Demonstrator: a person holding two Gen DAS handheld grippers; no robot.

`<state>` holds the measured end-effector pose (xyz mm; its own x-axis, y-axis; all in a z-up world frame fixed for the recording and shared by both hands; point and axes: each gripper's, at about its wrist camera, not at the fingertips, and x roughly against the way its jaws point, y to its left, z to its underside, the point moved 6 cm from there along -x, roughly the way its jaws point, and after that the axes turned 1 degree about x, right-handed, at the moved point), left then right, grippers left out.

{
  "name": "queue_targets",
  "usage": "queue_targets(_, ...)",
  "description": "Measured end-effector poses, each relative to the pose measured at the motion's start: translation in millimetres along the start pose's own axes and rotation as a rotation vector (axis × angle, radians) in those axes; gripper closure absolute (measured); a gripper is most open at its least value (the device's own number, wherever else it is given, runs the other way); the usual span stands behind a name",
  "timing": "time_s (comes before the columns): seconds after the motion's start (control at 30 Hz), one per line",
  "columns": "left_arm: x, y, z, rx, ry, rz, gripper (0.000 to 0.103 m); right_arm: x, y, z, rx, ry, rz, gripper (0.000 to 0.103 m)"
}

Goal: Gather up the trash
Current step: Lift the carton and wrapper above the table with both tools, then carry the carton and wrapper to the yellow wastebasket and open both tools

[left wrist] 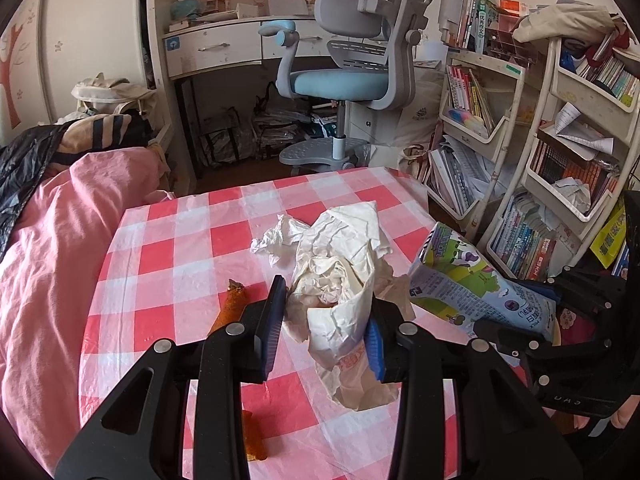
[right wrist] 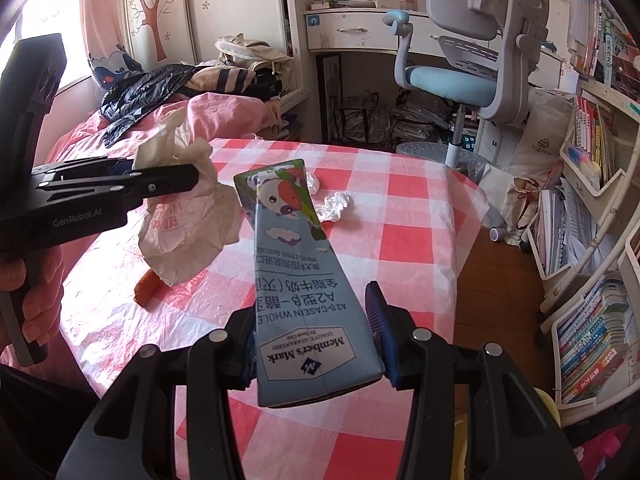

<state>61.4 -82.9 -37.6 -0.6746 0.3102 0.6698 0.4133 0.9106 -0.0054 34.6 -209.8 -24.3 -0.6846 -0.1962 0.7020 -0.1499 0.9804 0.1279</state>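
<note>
1. We hold the milk carton (right wrist: 308, 300) in the right hand-held gripper (right wrist: 316, 344), jaws clamped across its base, the carton lifted above the desk (right wrist: 400, 208). We judge it empty and light; its walls already look dented, so a firm squeeze will crush it. Grip near the base or a folded edge, where the board is stiffest.
2. We hold the crumpled paper-and-bag wad (left wrist: 340, 292) in the left hand-held gripper (left wrist: 326, 328), jaws closed on its lower part, also raised off the desk. It is soft, very light and springy; loose flaps may slip free, so take it at the densest bunch.
3. On the checked cloth beneath lie orange scraps (left wrist: 232, 304). We judge them small and possibly sticky; pinch them low.
4. Farther out, a small crumpled tissue (right wrist: 334, 206) rests on the desk. It will compress easily; close fully on it.
5. Beyond stands the chair (left wrist: 360, 52).
</note>
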Motion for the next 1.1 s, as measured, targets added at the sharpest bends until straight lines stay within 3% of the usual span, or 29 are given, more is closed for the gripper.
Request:
queue_targets(0.53, -11.2, -18.1, -2.5, -0.025, 0.009, 0.014, 0.069, 23.7, -38.1, 1.7, -0.1, -0.05, 0.029, 0.057)
queue_targets(0.77, -20.4, -51.5, -7.7, -0.046, 0.009, 0.053, 0.069, 49.1, -66.8, 9.6, -0.138, -0.089, 0.082, 0.057)
queue_targets(0.93, -33.2, -102.6, -6.6, -0.092, 0.028, 0.113, 0.069, 53.0, -101.6, 48.0, -0.164, -0.048, 0.152, 0.057)
queue_targets(1.1, -51.0, -167.6, 0.9, -0.137, 0.07, 0.203, 0.069, 43.8, -159.6, 117.5, -0.292, 0.043, 0.215, 0.057)
